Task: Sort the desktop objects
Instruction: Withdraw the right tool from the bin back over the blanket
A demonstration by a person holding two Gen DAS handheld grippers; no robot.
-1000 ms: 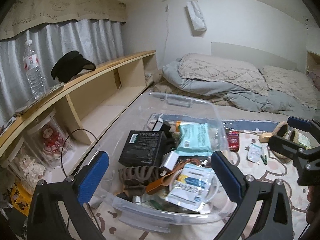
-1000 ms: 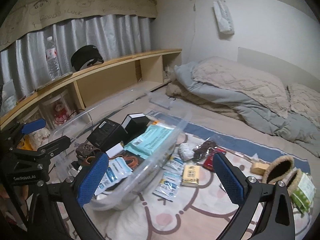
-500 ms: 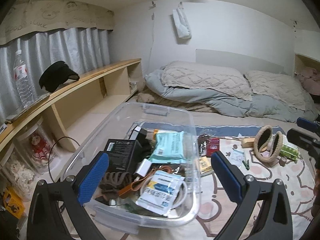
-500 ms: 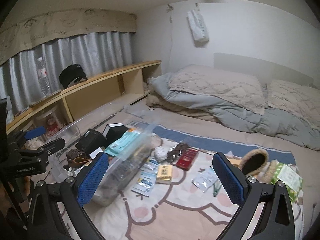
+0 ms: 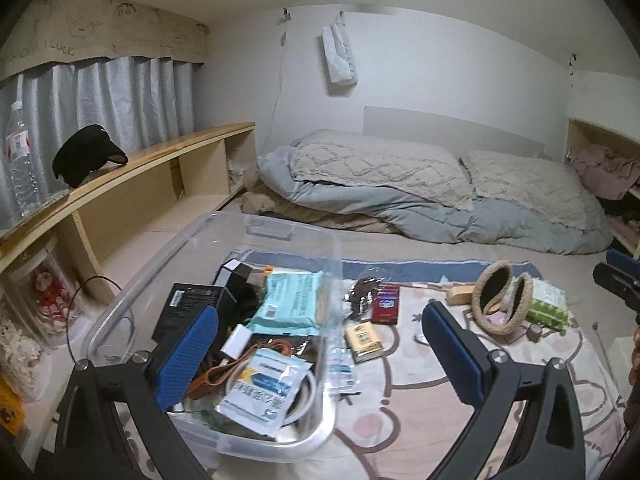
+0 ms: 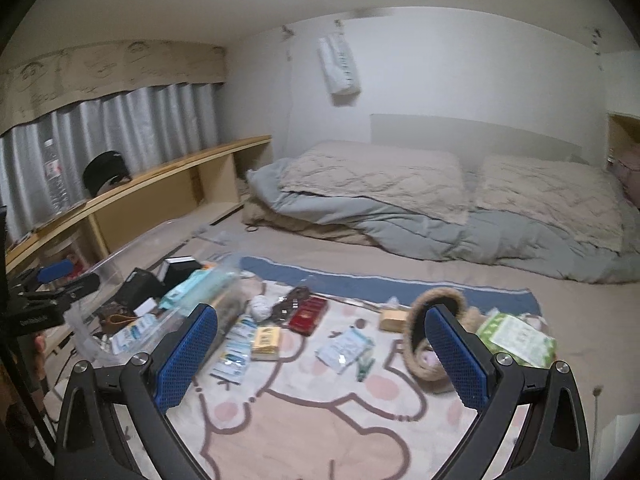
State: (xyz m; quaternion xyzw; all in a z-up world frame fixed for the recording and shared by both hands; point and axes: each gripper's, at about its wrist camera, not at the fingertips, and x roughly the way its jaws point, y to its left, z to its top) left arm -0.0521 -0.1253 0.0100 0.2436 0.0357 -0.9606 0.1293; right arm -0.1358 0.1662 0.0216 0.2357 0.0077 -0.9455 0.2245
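Both views are pulled back since earlier. Left gripper (image 5: pixel 320 352) and right gripper (image 6: pixel 320 354) are wide open, empty. Next, the yellow box (image 6: pixel 266 343) at centre should be taken to the clear bin (image 5: pixel 332 264).

The left tongs (image 5: pixel 318 354) and the right tongs (image 6: pixel 320 360) are black with blue dimpled pads. The storage bin (image 5: pixel 334 264) is clear plastic; inside it lie a mint-green packet (image 5: pixel 292 300), a black box (image 5: pixel 188 304), a white and blue pouch (image 5: pixel 260 388) and an orange-brown strap (image 5: pixel 212 374). The blanket (image 6: pixel 320 420) under the loose items is cream with pink spots and brown cartoon outlines, edged by a blue band. On it sit a dark red box (image 6: pixel 308 316), a yellow box (image 6: pixel 266 342), a green and white packet (image 6: pixel 516 338) and a tan woven basket (image 5: pixel 502 300) with a dark inside. The quilt (image 5: pixel 380 168) is beige with a stitched diamond pattern over grey-blue. The curtain (image 5: pixel 132 104) is silver-grey under a beige valance (image 5: pixel 100 36) with doodled faces. The shelf (image 5: pixel 160 160) is pale wood, the cap (image 5: pixel 86 158) on it black.
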